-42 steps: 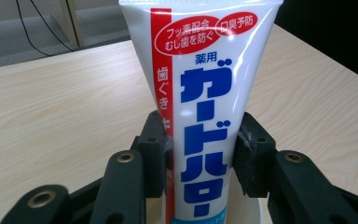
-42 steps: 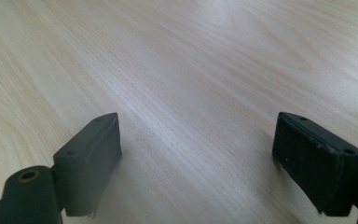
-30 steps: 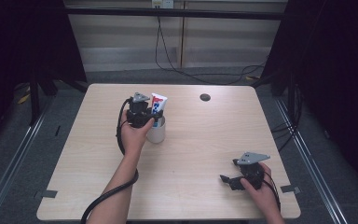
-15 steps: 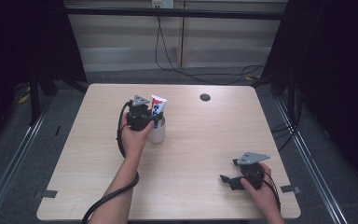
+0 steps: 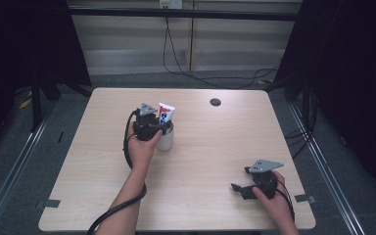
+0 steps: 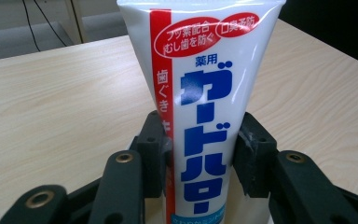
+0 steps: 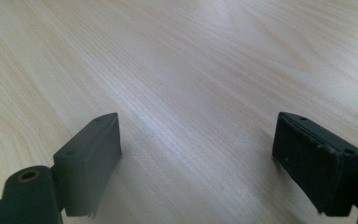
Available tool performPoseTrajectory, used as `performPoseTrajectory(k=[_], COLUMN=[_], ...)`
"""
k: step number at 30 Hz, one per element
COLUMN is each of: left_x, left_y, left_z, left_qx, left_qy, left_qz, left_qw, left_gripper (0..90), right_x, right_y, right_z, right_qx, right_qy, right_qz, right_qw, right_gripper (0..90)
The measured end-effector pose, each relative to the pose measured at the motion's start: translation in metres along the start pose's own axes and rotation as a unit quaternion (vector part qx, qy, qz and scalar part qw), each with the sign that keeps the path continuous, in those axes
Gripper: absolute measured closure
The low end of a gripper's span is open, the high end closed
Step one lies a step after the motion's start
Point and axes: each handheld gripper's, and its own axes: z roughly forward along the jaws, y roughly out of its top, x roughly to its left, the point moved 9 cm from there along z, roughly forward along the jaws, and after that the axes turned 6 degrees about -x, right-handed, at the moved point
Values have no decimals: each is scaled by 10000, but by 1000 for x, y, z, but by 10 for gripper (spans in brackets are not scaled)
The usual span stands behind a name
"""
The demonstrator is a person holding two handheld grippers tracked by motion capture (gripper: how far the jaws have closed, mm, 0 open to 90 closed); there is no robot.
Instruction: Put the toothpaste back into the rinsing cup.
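The left gripper (image 5: 152,128) is clamped on a white toothpaste tube (image 6: 200,107), holding it upright in a white cup (image 5: 166,140) that stands left of the table's (image 5: 215,147) middle, nearer the far edge. This looks like the placing step: the tube seems seated, so next the jaws would need to part and lift straight up without tipping the cup. The right gripper (image 7: 196,154) rests near the table's near right corner, jaws wide apart and holding nothing.
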Motion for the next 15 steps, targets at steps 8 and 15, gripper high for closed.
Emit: performPoseTrajectory(k=[8, 15], left_x=[-1, -2], left_y=[-3, -5], left_z=[-1, -1], left_qx=[-48, -26], left_qy=[-7, 11], left_qz=[55, 80], left_qw=[10000, 10000], left_gripper=[596, 591], right_x=[0, 0], right_y=[0, 0], right_z=[0, 0], right_qx=[1, -2], right_qy=[0, -2], right_qz=[-1, -2], right_qw=[10000, 10000], right_gripper=[149, 149])
